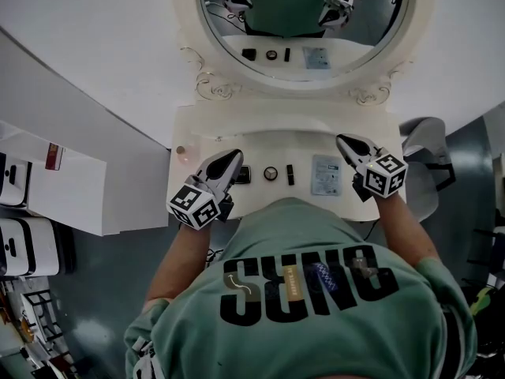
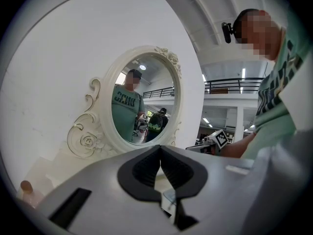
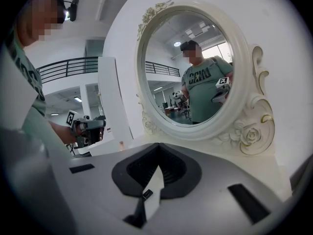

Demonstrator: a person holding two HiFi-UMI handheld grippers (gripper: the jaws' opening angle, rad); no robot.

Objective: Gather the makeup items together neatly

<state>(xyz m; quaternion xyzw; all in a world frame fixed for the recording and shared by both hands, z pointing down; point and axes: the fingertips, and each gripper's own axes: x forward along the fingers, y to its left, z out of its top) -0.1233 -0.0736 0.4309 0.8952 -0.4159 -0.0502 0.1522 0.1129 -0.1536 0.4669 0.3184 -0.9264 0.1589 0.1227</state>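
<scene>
This is a staged dressing corner set up inside a big open hall, not a home. A white table carries an ornate oval mirror with carved scrolls and roses. A few small makeup items lie in a row on the table. Behind the mirror stands a plain white curved wall, and the floor is bare grey. Past the table the hall opens out: an upper gallery with a dark railing, a square white column and long strip lights on a high ceiling. A white cabinet stands at the left.
</scene>
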